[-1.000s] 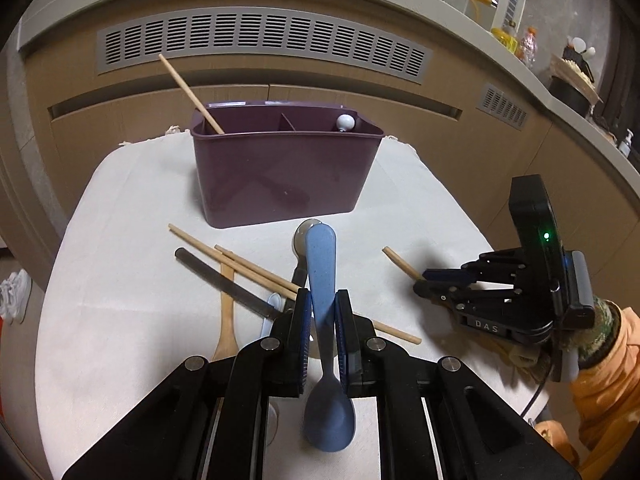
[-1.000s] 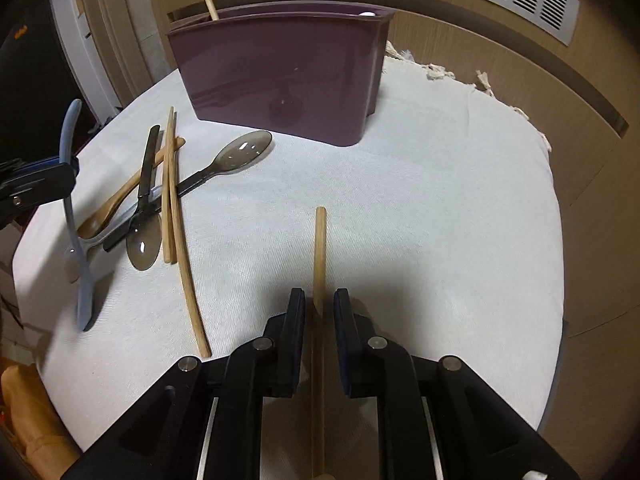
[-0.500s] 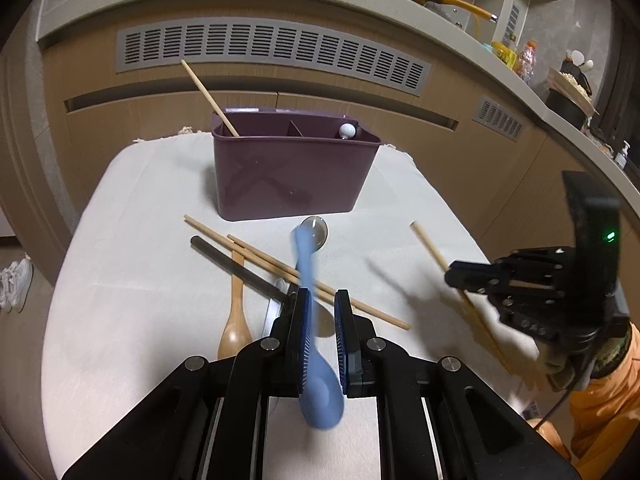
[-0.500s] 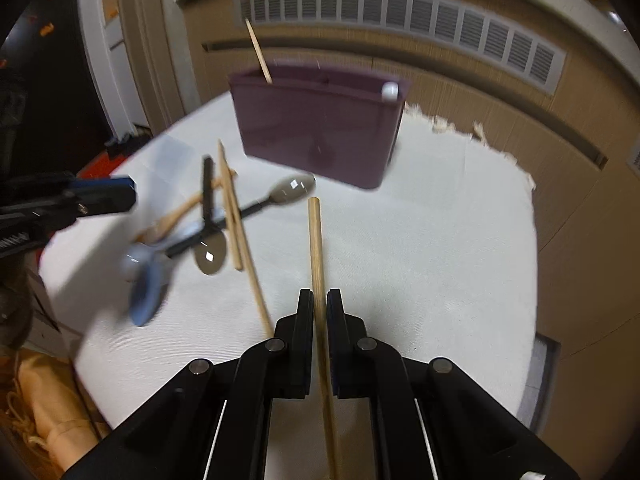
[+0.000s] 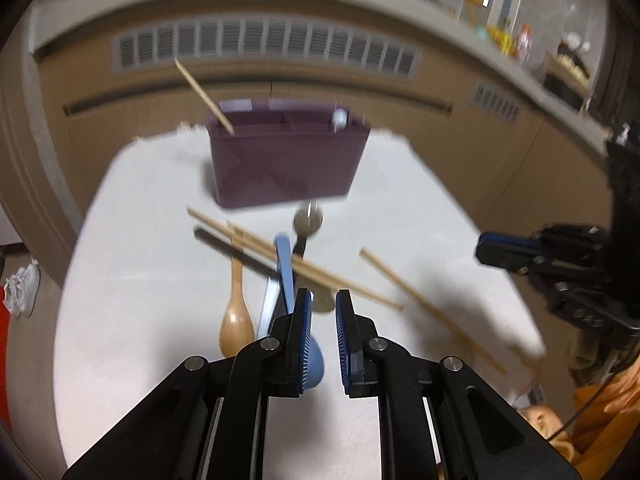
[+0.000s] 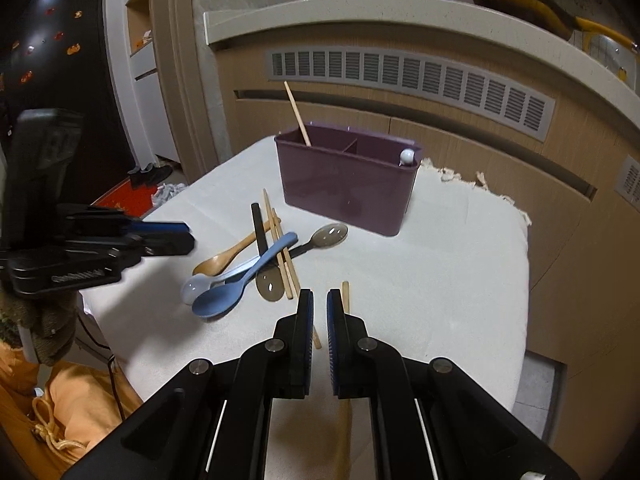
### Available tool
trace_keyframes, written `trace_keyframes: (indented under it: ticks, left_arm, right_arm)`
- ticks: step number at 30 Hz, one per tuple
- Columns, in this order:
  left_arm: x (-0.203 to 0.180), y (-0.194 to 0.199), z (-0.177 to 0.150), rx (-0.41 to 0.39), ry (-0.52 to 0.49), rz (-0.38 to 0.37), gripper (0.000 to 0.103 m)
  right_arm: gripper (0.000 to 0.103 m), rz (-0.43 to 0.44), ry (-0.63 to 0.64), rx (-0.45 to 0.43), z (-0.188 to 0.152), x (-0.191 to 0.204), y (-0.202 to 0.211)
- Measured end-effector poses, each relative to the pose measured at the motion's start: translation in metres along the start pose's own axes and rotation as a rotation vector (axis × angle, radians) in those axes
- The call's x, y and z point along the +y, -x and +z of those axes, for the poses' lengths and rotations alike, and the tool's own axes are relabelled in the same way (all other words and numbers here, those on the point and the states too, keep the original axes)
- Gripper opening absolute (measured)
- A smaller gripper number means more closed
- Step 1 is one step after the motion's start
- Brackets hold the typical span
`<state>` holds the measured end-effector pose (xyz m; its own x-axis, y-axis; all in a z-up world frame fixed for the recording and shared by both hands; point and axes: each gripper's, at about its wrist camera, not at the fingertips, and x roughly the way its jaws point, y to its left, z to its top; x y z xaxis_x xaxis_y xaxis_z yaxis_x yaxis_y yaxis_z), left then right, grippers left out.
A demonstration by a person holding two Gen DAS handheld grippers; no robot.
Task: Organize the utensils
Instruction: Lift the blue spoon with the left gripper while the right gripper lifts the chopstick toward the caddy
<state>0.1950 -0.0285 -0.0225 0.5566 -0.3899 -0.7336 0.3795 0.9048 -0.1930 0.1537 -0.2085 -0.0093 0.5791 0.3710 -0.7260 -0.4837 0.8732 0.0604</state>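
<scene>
Blue spoon [image 6: 240, 280] flat on the white cloth [image 6: 440, 280], in a loose heap with wooden spoon [image 6: 224, 258], clear spoons and chopsticks, just near and left of the purple organizer [image 6: 344, 184]; one chopstick [image 6: 296, 114] leaning in its left compartment; single chopstick [image 6: 345, 296] alone on the cloth right of the heap; left gripper [image 5: 320, 320] slightly apart, empty; right gripper [image 6: 320, 312] closed together on nothing, above the single chopstick

Purple caddy [image 6: 344, 184], blue spoon [image 6: 240, 280], white cloth [image 6: 440, 280]
</scene>
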Motion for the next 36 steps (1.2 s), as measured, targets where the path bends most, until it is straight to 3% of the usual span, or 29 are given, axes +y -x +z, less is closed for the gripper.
trace_keyframes:
  ticks: [6,10,16,19,20,21,30,36]
  left_arm:
    - [0.006,-0.064,0.013,0.133,-0.017,0.067,0.028]
    - [0.009,-0.098,0.021,0.19,-0.031,0.137,0.03]
    - [0.006,-0.112,0.032,0.194,-0.051,0.151,0.031]
    - [-0.001,-0.116,0.033,0.189,-0.102,0.17,0.026]
    - [-0.002,-0.115,0.032,0.184,-0.111,0.178,0.014]
    - [-0.001,-0.114,0.033,0.182,-0.108,0.174,0.012]
    - [0.001,-0.03,0.012,-0.04,-0.02,0.078,0.012]
    - [0.008,0.006,0.001,-0.106,0.017,0.06,0.012]
  right_arm:
    - [0.008,-0.036,-0.007,0.093,-0.017,-0.01,-0.037]
    - [0.012,-0.039,-0.038,0.123,-0.028,-0.02,-0.047]
    - [0.023,-0.025,-0.05,0.135,-0.037,-0.025,-0.052]
    - [0.027,-0.01,-0.045,0.14,-0.038,-0.022,-0.054]
    - [0.03,-0.008,-0.04,0.143,-0.038,-0.021,-0.055]
    - [0.031,-0.008,-0.033,0.147,-0.039,-0.019,-0.056]
    - [0.033,-0.037,-0.014,0.18,-0.035,-0.017,-0.077]
    - [0.029,-0.049,-0.003,0.23,-0.026,-0.016,-0.109]
